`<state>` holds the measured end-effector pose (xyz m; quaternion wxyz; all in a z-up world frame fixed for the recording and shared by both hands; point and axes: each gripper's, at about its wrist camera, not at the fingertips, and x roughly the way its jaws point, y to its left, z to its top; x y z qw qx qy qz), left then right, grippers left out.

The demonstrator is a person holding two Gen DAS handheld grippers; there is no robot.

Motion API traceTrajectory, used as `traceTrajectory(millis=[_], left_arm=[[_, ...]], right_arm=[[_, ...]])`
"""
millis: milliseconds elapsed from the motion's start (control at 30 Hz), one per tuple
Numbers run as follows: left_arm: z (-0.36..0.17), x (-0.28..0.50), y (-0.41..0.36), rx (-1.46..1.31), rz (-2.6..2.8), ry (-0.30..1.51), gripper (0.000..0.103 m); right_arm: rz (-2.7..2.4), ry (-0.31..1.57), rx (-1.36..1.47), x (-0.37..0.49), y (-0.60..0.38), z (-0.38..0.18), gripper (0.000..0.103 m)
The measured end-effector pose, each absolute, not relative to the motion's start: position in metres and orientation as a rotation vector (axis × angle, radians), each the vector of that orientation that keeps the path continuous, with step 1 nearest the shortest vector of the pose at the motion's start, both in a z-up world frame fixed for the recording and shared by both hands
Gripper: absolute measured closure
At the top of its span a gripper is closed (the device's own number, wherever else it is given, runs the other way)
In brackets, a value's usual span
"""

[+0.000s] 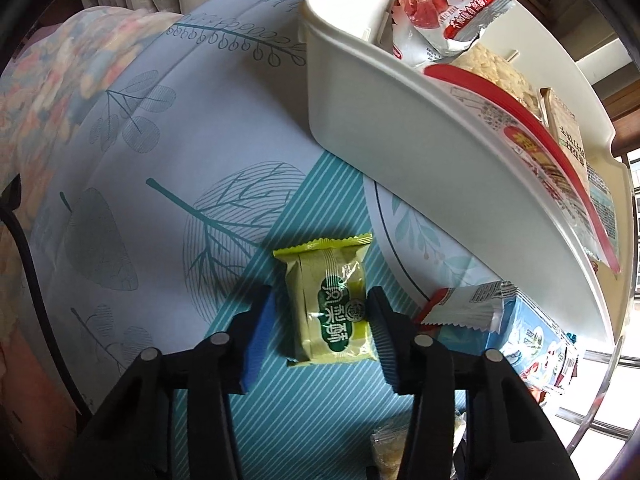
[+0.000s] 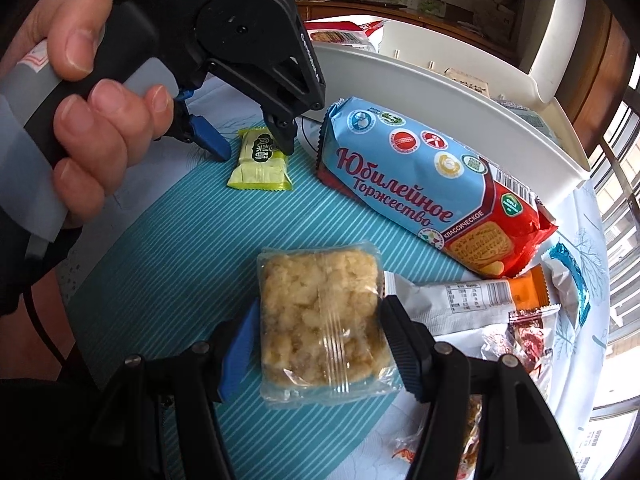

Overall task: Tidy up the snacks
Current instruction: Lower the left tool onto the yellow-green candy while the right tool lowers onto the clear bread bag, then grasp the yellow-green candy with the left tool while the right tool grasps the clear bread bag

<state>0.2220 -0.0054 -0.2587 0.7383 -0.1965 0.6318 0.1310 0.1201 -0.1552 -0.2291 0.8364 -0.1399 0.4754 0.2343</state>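
Note:
A small green pineapple-cake packet (image 1: 334, 300) lies on the striped teal mat (image 1: 304, 420); it also shows in the right wrist view (image 2: 260, 159). My left gripper (image 1: 322, 308) is open with a finger on each side of the packet, low over it; the right wrist view shows this gripper too (image 2: 256, 146). My right gripper (image 2: 320, 344) is open around a clear-wrapped puffed rice cake (image 2: 322, 320) lying on the mat. A white snack bin (image 1: 400, 128) with several packets stands behind.
A long blue and red biscuit pack (image 2: 432, 192) lies against the bin (image 2: 460, 92). Several small wrapped bars (image 2: 480, 300) lie to the right of the rice cake. A red and white sachet (image 1: 460, 308) lies right of the left gripper. The leaf-print tablecloth (image 1: 160, 160) stretches left.

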Motion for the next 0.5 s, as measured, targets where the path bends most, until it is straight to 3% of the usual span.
traceTrajectory(millis=[500], left_arm=[[-0.255,0.199,0.008,-0.469,0.256,1.357,0.066]], right_arm=[[0.516,0.990,-0.370,0.105,-0.150,-0.231,0.044]])
